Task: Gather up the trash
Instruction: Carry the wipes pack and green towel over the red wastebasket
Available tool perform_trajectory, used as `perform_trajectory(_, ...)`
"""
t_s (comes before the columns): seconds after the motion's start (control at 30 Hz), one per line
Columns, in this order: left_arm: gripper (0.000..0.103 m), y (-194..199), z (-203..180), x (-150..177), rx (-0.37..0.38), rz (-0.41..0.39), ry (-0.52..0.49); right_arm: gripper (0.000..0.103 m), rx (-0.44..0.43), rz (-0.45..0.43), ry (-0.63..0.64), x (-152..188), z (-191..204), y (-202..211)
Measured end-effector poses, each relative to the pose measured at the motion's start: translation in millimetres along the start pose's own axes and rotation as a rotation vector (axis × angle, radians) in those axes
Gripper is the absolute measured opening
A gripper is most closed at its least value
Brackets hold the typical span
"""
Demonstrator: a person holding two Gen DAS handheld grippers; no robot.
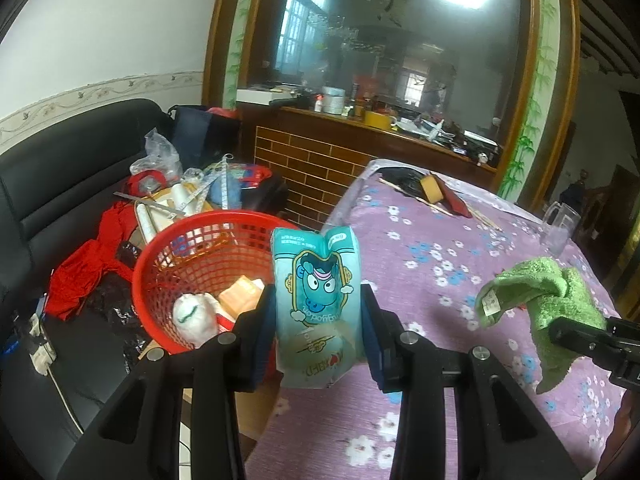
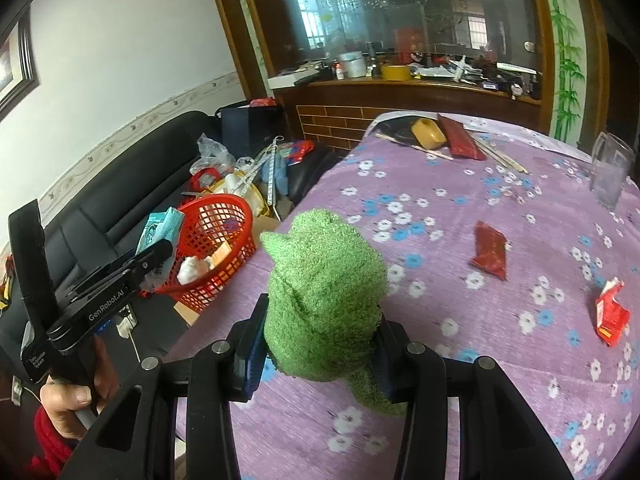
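My left gripper (image 1: 318, 300) is shut on a teal cartoon-printed snack packet (image 1: 316, 292), held upright above the table's left edge, just right of the red mesh basket (image 1: 168, 264). That basket holds crumpled white paper and an orange wrapper. From the right wrist view the left gripper (image 2: 160, 252) and its teal packet (image 2: 160, 228) hang beside the red basket (image 2: 224, 216). My right gripper (image 2: 320, 340) is shut on a green towel (image 2: 324, 292), lifted over the purple flowered tablecloth (image 2: 440, 248). The green towel (image 1: 540, 296) also shows at the right of the left wrist view.
Two red wrappers (image 2: 490, 250) (image 2: 610, 312) lie on the cloth at the right. A clear glass mug (image 2: 610, 176), a yellow sponge (image 2: 428, 134), a red packet and chopsticks sit at the far end. A black sofa (image 1: 72, 184) piled with clutter stands left. A hand (image 2: 76, 396) grips the left handle.
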State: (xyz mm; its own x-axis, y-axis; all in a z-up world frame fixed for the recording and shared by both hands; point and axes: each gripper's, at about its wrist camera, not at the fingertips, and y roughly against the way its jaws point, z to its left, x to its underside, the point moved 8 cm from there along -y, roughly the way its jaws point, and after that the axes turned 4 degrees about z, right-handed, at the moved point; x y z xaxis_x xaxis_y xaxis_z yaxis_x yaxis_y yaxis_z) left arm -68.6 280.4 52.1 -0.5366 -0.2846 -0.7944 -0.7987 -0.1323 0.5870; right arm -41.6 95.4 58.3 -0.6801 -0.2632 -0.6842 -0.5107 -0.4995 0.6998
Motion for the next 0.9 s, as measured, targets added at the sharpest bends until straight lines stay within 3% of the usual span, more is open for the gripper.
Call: perform_trajectory(0.9,0.039,2.0,36.5,-8.0,-0.075,-0.005,0.029,0.049,-0.091,0.021,0.070,-30.9,44.1,-24.4)
